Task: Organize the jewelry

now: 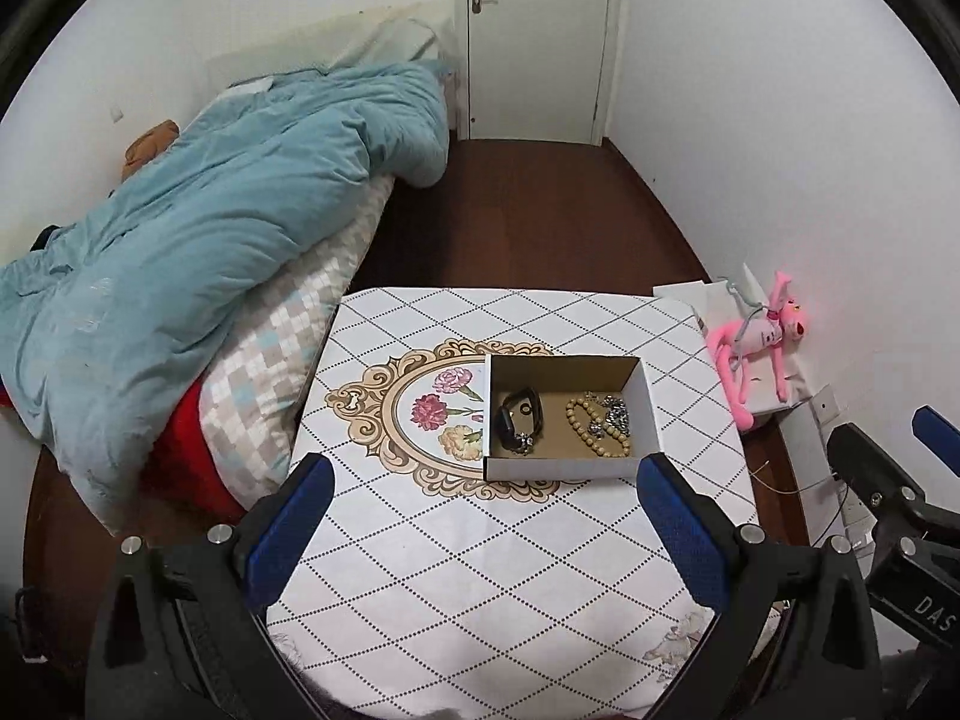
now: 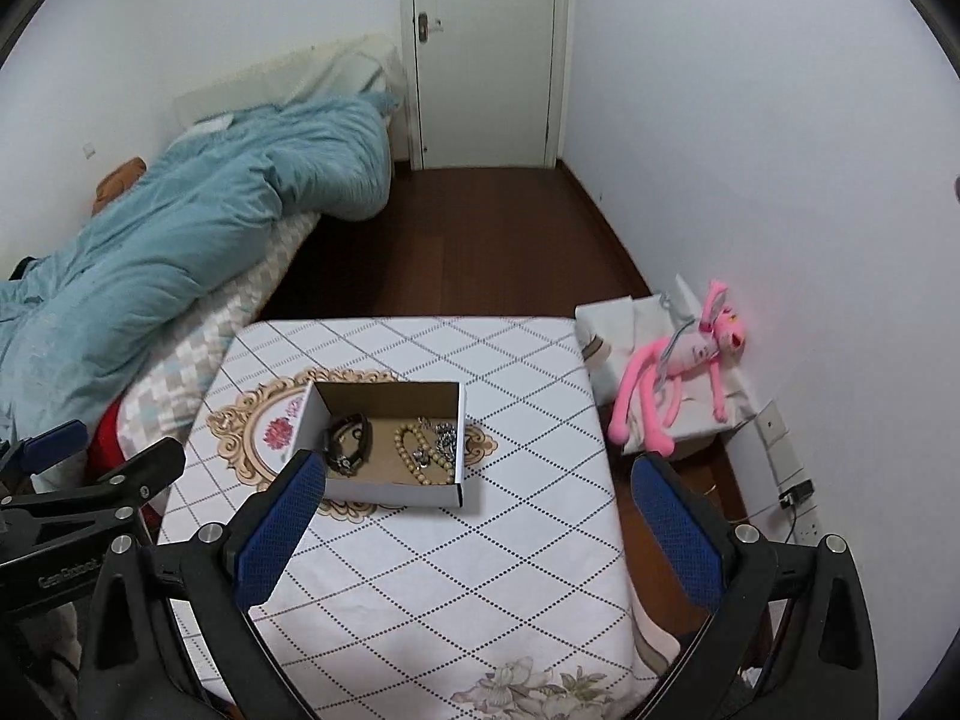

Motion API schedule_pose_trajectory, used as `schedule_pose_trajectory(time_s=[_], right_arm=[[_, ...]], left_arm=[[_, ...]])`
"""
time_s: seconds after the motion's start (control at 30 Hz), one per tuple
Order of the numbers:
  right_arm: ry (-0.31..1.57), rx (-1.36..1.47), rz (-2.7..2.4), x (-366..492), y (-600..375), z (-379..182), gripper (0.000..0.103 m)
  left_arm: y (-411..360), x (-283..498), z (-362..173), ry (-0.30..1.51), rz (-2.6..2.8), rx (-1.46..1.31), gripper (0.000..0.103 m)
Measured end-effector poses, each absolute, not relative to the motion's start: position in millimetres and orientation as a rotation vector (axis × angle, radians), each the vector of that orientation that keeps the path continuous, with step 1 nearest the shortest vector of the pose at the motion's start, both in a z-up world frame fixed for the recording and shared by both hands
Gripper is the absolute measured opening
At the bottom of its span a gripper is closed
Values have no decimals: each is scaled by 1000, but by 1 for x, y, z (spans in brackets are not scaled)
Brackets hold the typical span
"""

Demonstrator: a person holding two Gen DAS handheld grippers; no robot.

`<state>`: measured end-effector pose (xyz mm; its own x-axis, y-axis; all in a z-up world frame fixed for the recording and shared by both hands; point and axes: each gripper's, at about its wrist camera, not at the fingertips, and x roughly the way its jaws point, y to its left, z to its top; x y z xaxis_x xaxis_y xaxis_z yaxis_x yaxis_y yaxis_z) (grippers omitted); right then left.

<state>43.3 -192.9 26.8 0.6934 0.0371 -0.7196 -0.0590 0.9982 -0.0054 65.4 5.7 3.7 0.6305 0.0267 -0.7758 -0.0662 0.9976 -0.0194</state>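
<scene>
Your open cardboard box (image 1: 567, 414) sits mid-table (image 1: 480, 570) and already holds the jewelry: a dark watch (image 1: 516, 420) on its left side, a beige bead bracelet (image 1: 591, 429) and a silvery chain piece (image 1: 615, 414) touching it on its right. Your left gripper (image 1: 486, 516) and right gripper (image 2: 480, 510) both hang above the table's near part with jaws spread wide, gripping nothing. A pink plush toy (image 2: 690, 360) lies off the table's right edge, and a bed with a blue duvet (image 1: 210, 228) runs along the left.
</scene>
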Motion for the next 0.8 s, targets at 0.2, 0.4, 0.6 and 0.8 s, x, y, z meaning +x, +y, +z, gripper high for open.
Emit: schedule_pose_trajectory(time_s=[0.2, 0.4, 0.6, 0.8], right_arm=[[771, -15, 57, 18, -194, 49, 103], [737, -13, 51, 0, -197, 67, 103], [722, 0, 54, -7, -199, 77, 103], [730, -8, 47, -2, -197, 79, 103]], left_arm=[[6, 45, 19, 882, 43, -59, 103], [7, 32, 35, 854, 38, -58, 103], [2, 27, 43, 847, 30, -56, 103], [-1, 38, 38, 874, 39, -59, 103]])
